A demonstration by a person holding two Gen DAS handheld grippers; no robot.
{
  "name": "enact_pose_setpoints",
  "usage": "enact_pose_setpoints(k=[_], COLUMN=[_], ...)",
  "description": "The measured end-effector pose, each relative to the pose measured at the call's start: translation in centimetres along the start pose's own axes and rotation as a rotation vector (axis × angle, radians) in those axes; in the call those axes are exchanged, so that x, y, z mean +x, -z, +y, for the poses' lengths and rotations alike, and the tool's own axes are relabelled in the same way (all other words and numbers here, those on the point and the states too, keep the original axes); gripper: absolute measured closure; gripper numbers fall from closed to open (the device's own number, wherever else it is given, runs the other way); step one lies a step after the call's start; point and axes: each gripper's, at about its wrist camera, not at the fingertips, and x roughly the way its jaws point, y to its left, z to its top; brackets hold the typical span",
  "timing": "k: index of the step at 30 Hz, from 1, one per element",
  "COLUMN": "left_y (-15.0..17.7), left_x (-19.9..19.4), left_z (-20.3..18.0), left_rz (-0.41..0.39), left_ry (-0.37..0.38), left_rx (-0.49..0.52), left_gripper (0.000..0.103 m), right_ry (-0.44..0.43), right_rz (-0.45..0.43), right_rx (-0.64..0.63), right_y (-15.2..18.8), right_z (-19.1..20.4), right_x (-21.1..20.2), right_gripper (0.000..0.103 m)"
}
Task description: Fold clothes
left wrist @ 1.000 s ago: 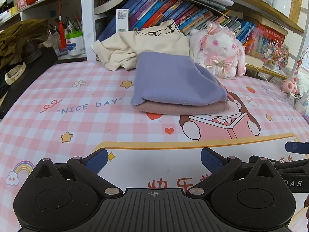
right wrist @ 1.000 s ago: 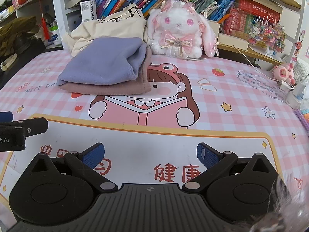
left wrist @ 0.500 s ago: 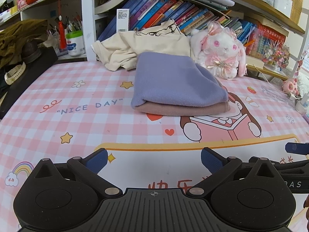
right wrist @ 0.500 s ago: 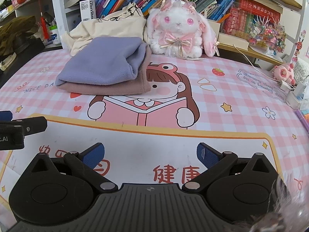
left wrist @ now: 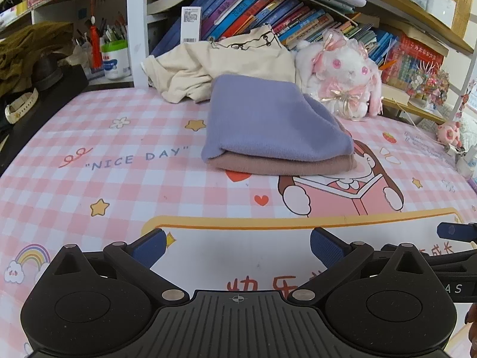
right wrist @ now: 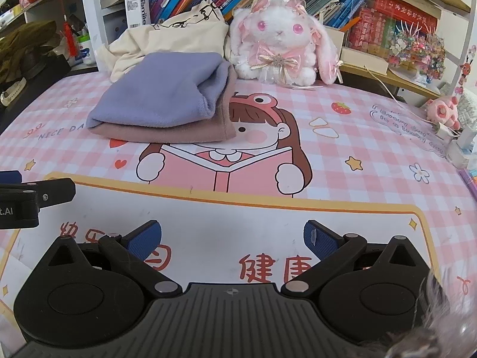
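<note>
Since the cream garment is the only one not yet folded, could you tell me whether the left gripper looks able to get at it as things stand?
Probably yes. The left gripper is open and empty, and the cream garment shows beyond the folded purple and pink stack; its left part lies past bare mat.

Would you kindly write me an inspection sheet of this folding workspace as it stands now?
Surface: pink checked table mat with cartoon print, bare in front of both grippers.
Job's things: purple garment folded, stacked on folded dusty-pink garment; cream garment crumpled behind them, unfolded, against the books.
Clutter: plush rabbit upright beside the stack; small pink toy at the right edge.
Grippers: left gripper and right gripper open, holding nothing, low over the mat.
Cables: thin cord running from the shelf toward the pink toy.
Surroundings: bookshelf full of books, pen pot, dark clothing heap at left.
</note>
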Motion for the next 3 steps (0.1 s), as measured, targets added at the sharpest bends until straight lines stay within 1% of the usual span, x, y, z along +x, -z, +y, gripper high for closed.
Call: enact_pose_setpoints(k=[3], left_y=[0.04], left_x=[0.26], left_z=[0.09], left_rz=[0.015], left_ry=[-0.005], left_rx=[-0.003], left_gripper=[0.000], right_ry=[-0.005], right_rz=[0.018], right_rx=[-0.003], right_y=[0.14], right_z=[0.09], right_x=[0.24], right_gripper=[0.000])
